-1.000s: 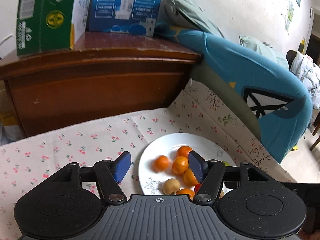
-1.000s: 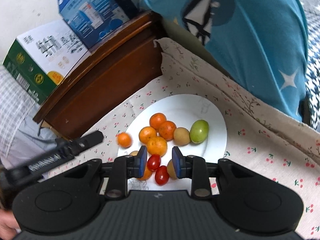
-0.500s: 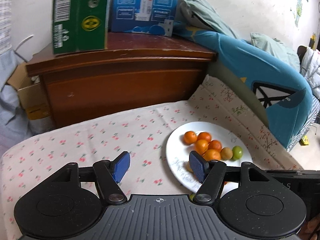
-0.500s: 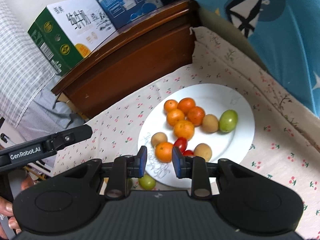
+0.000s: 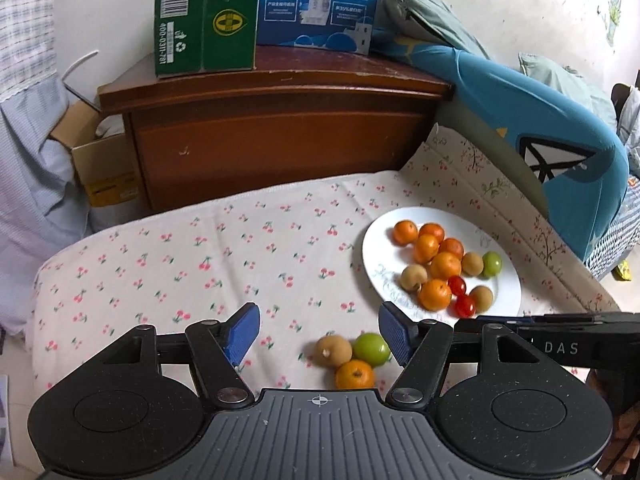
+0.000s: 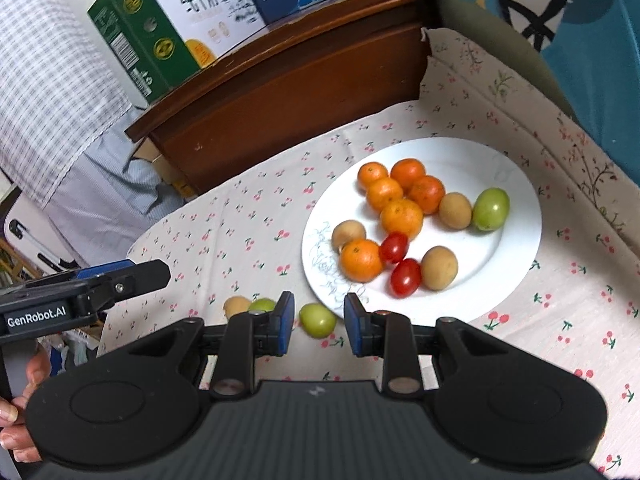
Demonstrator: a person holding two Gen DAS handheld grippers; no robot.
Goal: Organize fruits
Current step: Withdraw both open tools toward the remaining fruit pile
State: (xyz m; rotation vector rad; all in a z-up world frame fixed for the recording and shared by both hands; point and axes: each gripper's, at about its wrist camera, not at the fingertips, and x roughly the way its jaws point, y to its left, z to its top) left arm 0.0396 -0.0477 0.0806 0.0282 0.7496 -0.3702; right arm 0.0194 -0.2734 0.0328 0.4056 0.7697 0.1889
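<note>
Lying loose on the cherry-print cloth (image 5: 248,248) just near of the white plate (image 6: 516,264), the green fruit (image 6: 318,320), small, round, smooth and roll-prone, wants a gentle pinch across its middle from the open, empty right gripper (image 6: 316,322), the left gripper (image 5: 318,330) likewise open.

The left gripper (image 5: 318,330) sits low in its own view, its blue-padded jaws spread wide apart and holding nothing. The right gripper (image 6: 318,322) fills the bottom of its view, jaws parted by a narrower gap, nothing between the pads. At the lower left edge of the right wrist view, a bare hand (image 6: 18,412) grasps the left gripper's handle.
</note>
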